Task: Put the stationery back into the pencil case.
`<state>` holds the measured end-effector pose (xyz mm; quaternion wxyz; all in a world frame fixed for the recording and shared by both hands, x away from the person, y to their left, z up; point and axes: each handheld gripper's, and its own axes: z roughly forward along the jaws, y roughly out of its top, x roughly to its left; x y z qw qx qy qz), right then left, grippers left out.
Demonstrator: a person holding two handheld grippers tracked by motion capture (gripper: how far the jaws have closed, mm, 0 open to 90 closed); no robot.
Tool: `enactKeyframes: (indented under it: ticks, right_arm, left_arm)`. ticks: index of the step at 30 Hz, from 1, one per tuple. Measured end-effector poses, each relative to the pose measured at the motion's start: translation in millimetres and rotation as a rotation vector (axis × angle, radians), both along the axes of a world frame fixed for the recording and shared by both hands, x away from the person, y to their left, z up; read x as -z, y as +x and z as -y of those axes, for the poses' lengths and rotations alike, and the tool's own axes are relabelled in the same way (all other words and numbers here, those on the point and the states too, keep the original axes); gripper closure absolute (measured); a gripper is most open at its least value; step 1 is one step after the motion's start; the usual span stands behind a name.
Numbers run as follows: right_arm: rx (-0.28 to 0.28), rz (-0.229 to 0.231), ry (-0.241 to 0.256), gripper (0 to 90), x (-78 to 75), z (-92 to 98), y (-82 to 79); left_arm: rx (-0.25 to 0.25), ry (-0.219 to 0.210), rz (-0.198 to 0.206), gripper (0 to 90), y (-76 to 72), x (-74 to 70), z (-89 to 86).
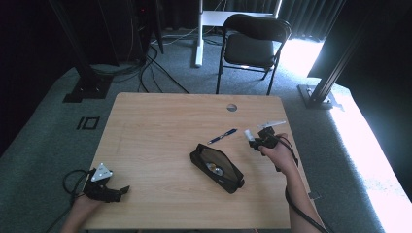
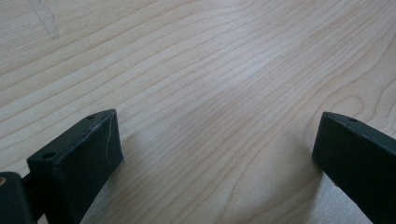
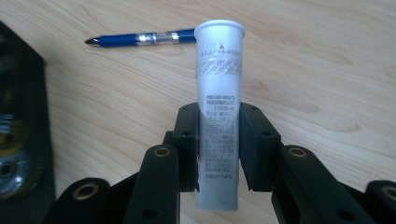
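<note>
Right gripper (image 3: pixel 218 149): jaws clamped on frosted white plastic tube (image 3: pixel 219 84); blue ballpoint pen (image 3: pixel 144 38) beyond jaws. Left gripper (image 2: pixel 215 149): jaws wide apart over pale wooden worktop (image 2: pixel 210 70).

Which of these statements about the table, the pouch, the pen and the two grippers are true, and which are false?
1. The right gripper is shut on a white tube. True.
2. The left gripper holds the blue pen. False: its jaws are open over the bare table.
3. The black pouch lies open. True.
4. The pen is inside the pouch. False: it lies on the table beside it.
</note>
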<state>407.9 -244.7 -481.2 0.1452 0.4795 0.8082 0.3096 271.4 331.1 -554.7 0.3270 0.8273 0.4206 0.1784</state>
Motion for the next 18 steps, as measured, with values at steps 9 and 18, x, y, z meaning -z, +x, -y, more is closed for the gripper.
enactKeyframes:
  ticks: [9, 18]
  right_arm:
    - [-0.043, 0.026, 0.012, 70.1, -18.8, -9.3, -14.7]
    - [-0.088, 0.040, 0.016, 70.1, -32.0, -24.5, -27.0]
  left_arm:
    - [0.000, 0.000, 0.000, 1.5, 0.0, 0.0, 0.0]
    - [0.000, 0.000, 0.000, 1.6, 0.0, 0.0, 0.0]
